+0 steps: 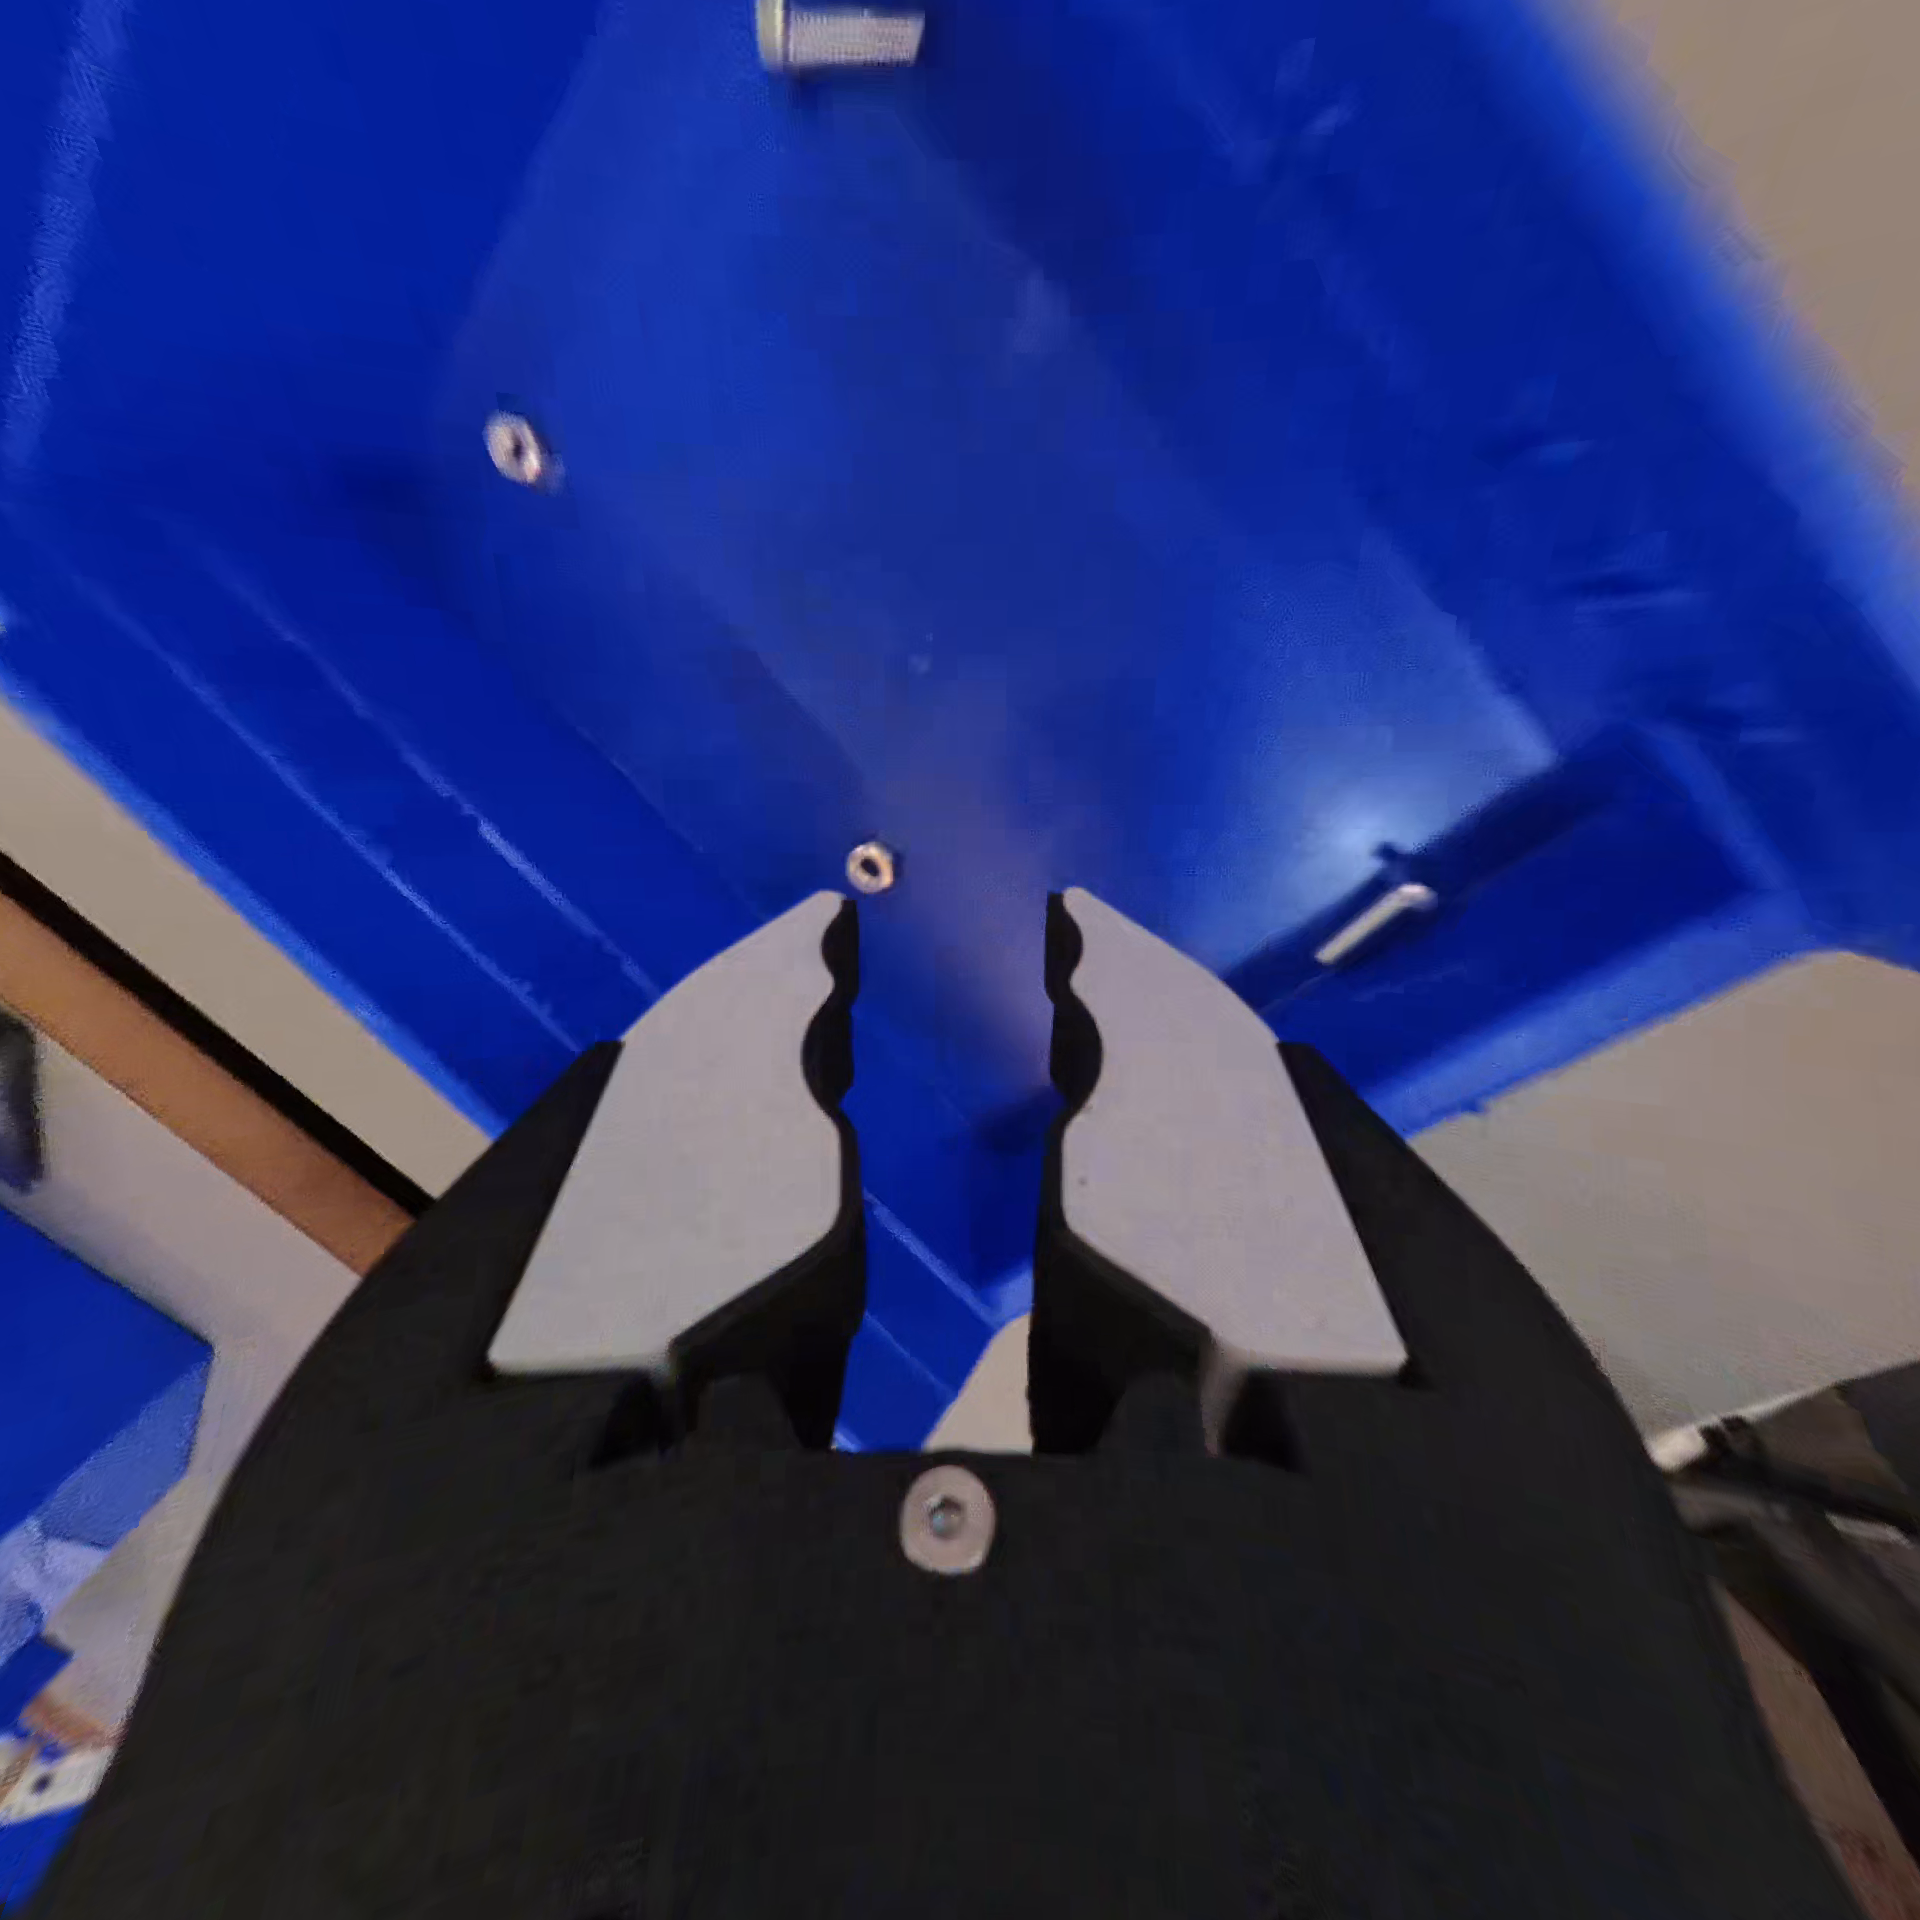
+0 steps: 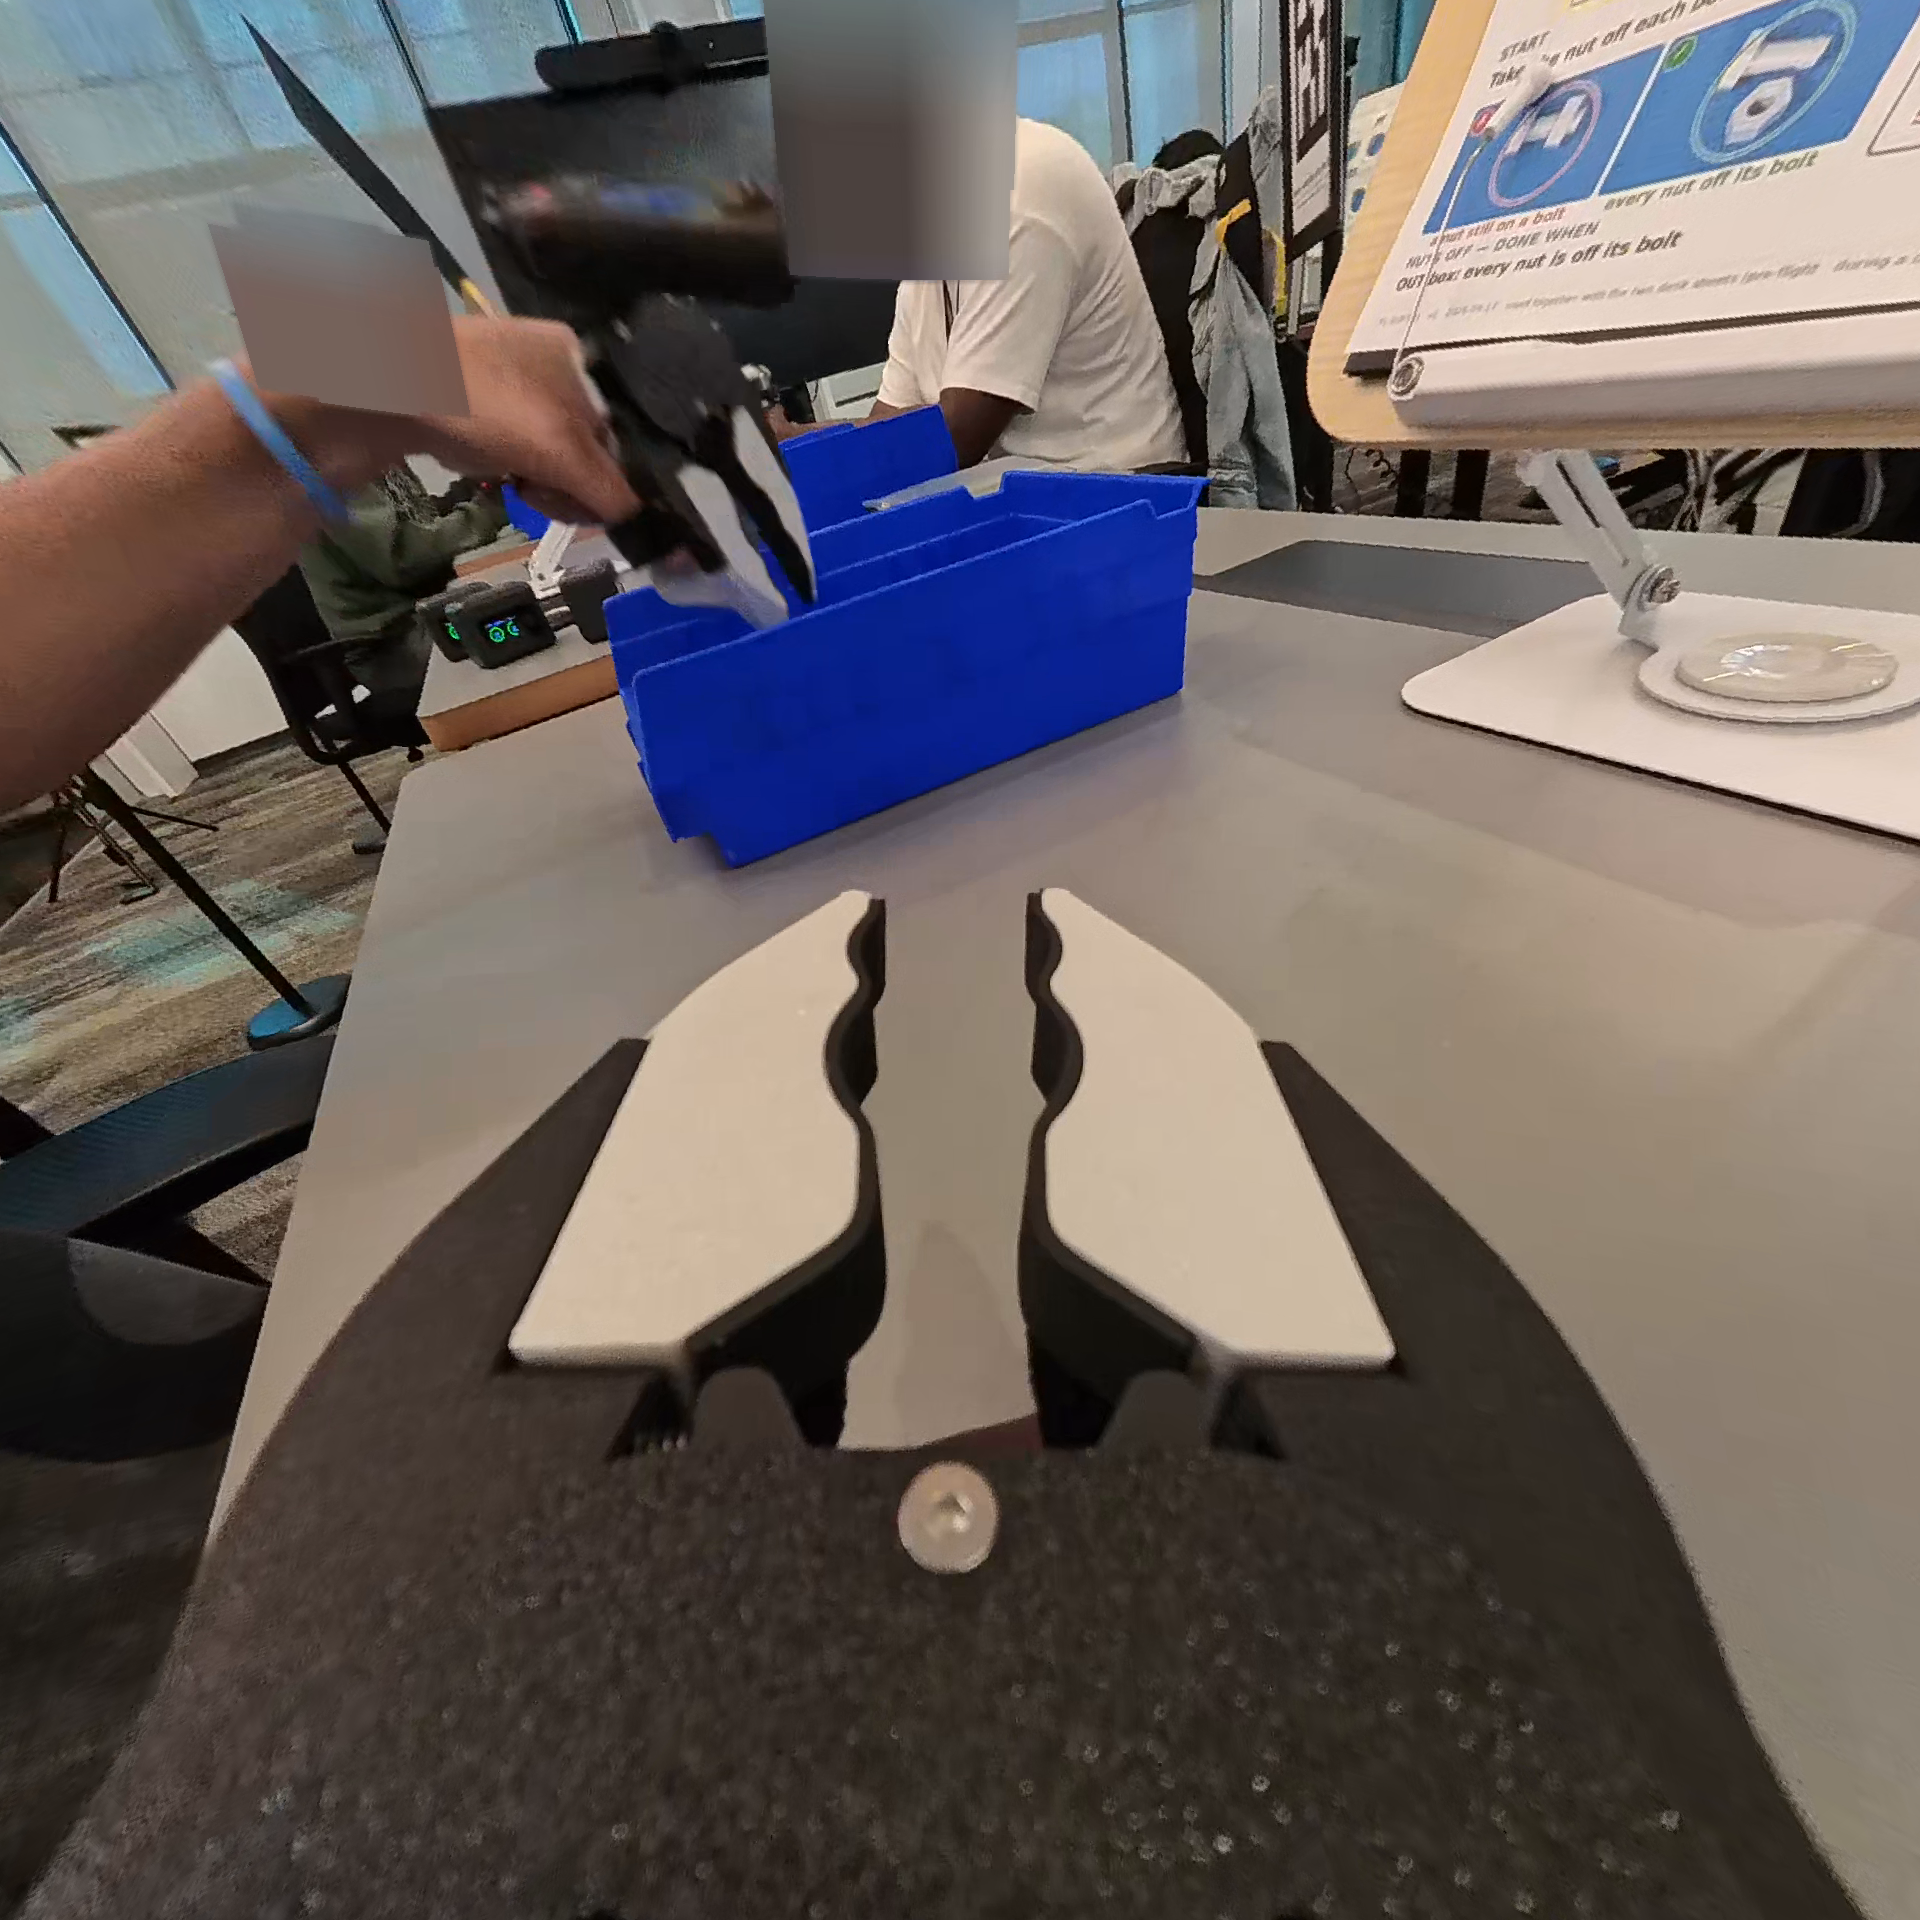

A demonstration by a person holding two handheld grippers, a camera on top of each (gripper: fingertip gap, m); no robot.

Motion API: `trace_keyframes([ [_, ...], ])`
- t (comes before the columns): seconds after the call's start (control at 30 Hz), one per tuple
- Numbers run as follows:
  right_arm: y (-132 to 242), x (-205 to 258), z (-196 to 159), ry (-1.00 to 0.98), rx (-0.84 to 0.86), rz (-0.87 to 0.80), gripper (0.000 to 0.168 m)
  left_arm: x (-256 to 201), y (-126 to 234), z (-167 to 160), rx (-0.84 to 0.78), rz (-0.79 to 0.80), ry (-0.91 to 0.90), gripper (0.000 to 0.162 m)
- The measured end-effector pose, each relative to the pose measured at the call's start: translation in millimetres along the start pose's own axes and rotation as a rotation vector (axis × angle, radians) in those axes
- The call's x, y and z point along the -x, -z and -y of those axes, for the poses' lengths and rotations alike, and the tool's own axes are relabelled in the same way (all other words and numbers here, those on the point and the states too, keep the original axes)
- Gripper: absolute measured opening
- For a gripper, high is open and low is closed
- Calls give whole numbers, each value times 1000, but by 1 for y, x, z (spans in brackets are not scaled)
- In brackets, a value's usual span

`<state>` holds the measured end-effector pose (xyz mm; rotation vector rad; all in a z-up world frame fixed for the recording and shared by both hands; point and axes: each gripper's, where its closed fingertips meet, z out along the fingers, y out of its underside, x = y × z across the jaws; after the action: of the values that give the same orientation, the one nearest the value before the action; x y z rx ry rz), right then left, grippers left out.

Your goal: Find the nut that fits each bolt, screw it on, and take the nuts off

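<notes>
My left gripper [image 1: 951,906] is open and empty, pointing down into a blue bin [image 1: 1143,468]. A small silver nut [image 1: 869,868] lies on the bin floor just beyond my left fingertip. Another small nut [image 1: 515,449] lies farther left. A thick threaded bolt [image 1: 840,33] lies at the far end. A thin bolt [image 1: 1374,921] rests in a side recess on the right. My right gripper [image 2: 954,902] is open and empty over the grey table [image 2: 1351,987], short of the bin [image 2: 914,665]. The left gripper [image 2: 779,592] also shows there, dipping into the bin.
A white stand [image 2: 1662,707] carrying an instruction sheet [image 2: 1662,187] stands at the table's right. A person in a white shirt [image 2: 1039,312] sits behind the table. The hand [image 2: 499,416] holding the left gripper reaches in from the left. A second blue bin [image 1: 83,1382] is at left. The grippers' ends are close to 35 cm from one another. From the left gripper's tips to the small silver nut [image 1: 869,868] is close to 8 cm.
</notes>
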<state>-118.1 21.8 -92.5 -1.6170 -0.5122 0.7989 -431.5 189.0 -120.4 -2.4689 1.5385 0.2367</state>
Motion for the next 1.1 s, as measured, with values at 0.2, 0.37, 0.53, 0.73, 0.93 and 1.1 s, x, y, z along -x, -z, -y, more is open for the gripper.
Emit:
trace_keyframes([
  [0.2,1,-1,-1,-27,5,9,25,22,-49,-20,218,-23,27,33],
  [0.37,-1,3,-3,6,23,16,25,23,-63,-31,321,-75,31,32],
  [0.53,-1,2,-3,-3,25,19,24,20,-74,-29,296,-153,63,25],
  [0.73,-2,3,-4,-1,30,22,24,11,-71,-35,299,-194,48,14],
  [0.93,-1,2,-3,-2,25,18,24,-6,-5,-6,218,-112,-64,14],
  [1.1,-1,1,-2,-17,20,20,24,-69,64,93,20,-63,-327,14],
])
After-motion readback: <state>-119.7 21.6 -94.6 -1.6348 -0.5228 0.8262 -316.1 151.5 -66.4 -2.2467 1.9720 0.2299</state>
